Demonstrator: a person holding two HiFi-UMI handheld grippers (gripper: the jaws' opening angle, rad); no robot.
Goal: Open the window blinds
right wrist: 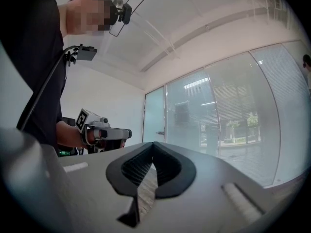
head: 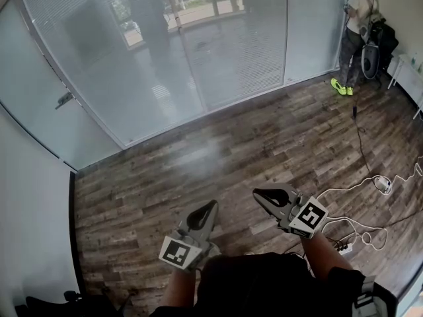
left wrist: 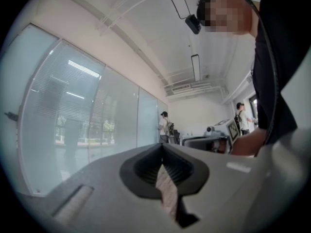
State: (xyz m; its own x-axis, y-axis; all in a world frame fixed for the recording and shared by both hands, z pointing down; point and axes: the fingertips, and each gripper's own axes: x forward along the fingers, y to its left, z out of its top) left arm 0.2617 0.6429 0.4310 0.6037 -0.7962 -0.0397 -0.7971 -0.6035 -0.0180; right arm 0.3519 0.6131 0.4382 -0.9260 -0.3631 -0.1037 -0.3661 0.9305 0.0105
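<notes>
Left gripper view shows the left gripper [left wrist: 163,149] with its jaws brought together, the ribbed dark pads meeting at the tip and nothing held between them. The right gripper [right wrist: 153,144] is likewise seen closed and empty in the right gripper view. Both are held out level in front of the person, side by side and a little apart, each with its marker cube toward the forearm.

Beneath and ahead of the tips, a wood plank floor [head: 218,157] is spread out. White cables [head: 360,207] and a small white box [head: 382,185] are seen on the floor to the right of the right gripper, off to the side of the line toward the window. Farther off, in the right corner, a second person [head: 357,32] in yellow-green shoes is stood facing the wall, beside a white table [head: 406,68].

The window blinds [head: 225,38] are hung fully lowered along the glass wall [head: 310,32] facing the grippers, the slats thin enough for trees and pavement outside to be faintly made out. A frosted door [head: 39,111] with a lever handle [head: 64,99] is set to their left. The blinds are well apart from both grippers, with bare floor lying between.
</notes>
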